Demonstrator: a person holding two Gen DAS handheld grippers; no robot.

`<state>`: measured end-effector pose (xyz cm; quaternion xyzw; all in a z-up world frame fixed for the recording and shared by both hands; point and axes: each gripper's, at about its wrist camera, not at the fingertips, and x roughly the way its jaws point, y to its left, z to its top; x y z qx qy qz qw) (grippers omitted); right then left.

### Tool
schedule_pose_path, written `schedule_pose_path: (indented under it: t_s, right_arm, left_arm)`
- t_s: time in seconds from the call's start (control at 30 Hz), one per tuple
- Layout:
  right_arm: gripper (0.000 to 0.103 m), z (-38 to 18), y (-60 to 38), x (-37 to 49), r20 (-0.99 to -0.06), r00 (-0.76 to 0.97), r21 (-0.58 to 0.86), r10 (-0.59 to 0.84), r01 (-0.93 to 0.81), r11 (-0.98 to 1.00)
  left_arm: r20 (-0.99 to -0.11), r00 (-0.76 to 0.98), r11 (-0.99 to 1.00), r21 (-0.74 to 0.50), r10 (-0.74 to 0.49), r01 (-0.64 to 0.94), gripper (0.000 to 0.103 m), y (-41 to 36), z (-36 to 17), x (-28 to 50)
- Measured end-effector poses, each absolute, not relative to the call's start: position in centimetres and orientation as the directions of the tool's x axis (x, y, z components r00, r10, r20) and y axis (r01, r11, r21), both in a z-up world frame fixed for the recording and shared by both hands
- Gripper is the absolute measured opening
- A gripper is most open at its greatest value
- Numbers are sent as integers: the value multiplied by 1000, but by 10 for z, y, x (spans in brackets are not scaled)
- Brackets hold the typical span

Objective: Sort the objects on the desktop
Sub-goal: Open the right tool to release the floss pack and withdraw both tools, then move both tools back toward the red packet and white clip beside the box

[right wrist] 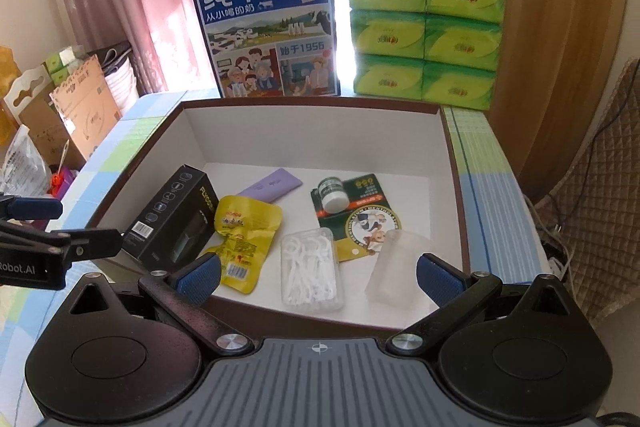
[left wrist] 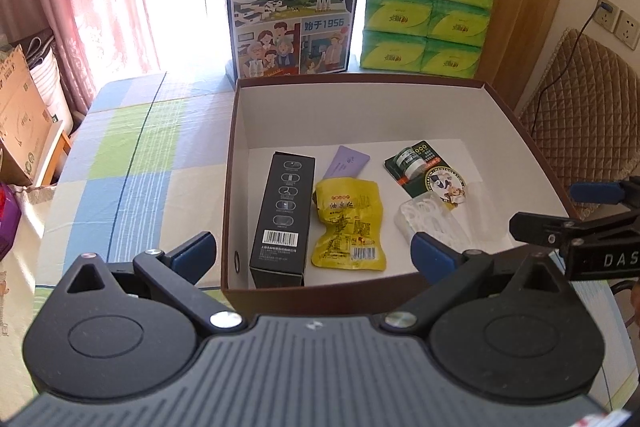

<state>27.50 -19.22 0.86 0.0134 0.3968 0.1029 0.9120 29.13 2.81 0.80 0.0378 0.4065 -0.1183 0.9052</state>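
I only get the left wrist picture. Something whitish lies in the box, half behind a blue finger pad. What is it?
Observer: The right wrist view shows it whole. It is a clear case of white floss picks lying flat on the floor of the box.
Operator: Is anything beside it?
Observer: Yes. A frosted translucent container lies just to its right, with its far end at the corner of the green card.
Operator: Is the other gripper holding anything?
Observer: No. The right gripper is open, and nothing is between its pads.
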Motion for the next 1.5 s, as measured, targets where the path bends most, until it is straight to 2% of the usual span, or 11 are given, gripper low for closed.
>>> schedule_pose_path:
  t_s: [0.47, 0.83, 1.5]
  right_arm:
    - [101, 19, -184, 242, -713, 672, 89, 201, -197, 976]
    - [101, 16, -179, 217, -726, 658, 82, 201, -207, 975]
    - [101, -22, -176, 186, -809, 550, 105, 209, -215, 971]
  left_arm:
    - [-720, 669, 962, 2, -187, 272, 102, 30, 16, 254]
    - [-733, 653, 960, -1, -192, 281, 102, 37, 11, 231]
    - [-806, 570, 962, 4, -159, 274, 102, 53, -24, 196]
